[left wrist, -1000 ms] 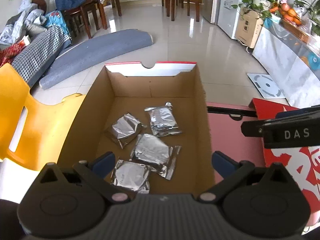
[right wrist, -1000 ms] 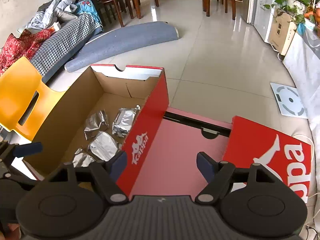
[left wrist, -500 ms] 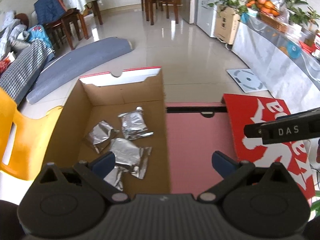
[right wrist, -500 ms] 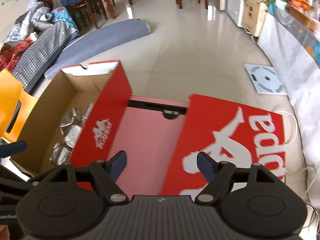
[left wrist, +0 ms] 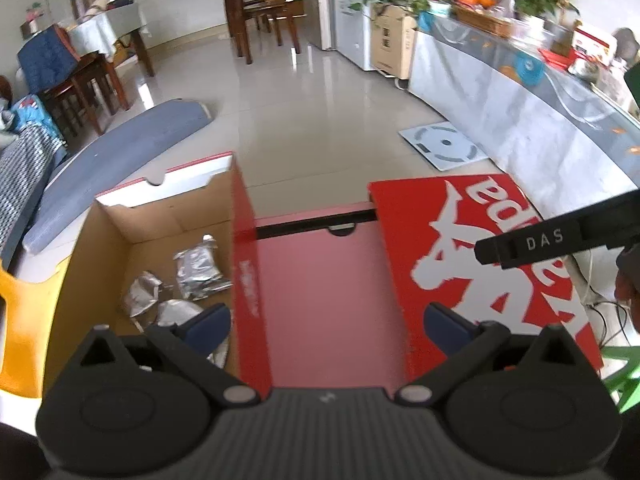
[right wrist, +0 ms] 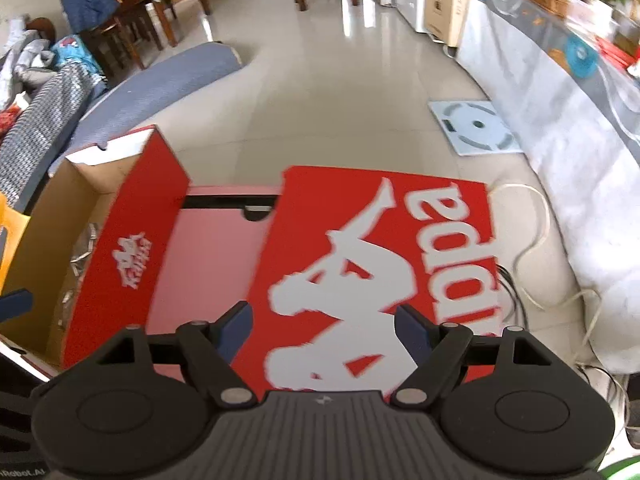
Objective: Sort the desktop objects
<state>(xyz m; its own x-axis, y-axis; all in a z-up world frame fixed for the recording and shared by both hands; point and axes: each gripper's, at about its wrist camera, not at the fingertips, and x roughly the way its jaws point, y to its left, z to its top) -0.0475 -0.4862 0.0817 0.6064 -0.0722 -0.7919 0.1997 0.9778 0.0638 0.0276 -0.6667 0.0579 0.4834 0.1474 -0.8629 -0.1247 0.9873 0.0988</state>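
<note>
1. The open box (left wrist: 120, 240) lies ahead and to the left of the left gripper (left wrist: 326, 322); foil packets (left wrist: 198, 266) lie inside it on its floor.
2. The box lid (right wrist: 384, 272) lies flat directly under and ahead of the right gripper (right wrist: 323, 326), to the right of the box.
3. A floor scale (right wrist: 476, 126) sits on the floor beyond the lid, ahead and right; a rolled mat (left wrist: 116, 152) lies beyond the box, ahead and left.
</note>
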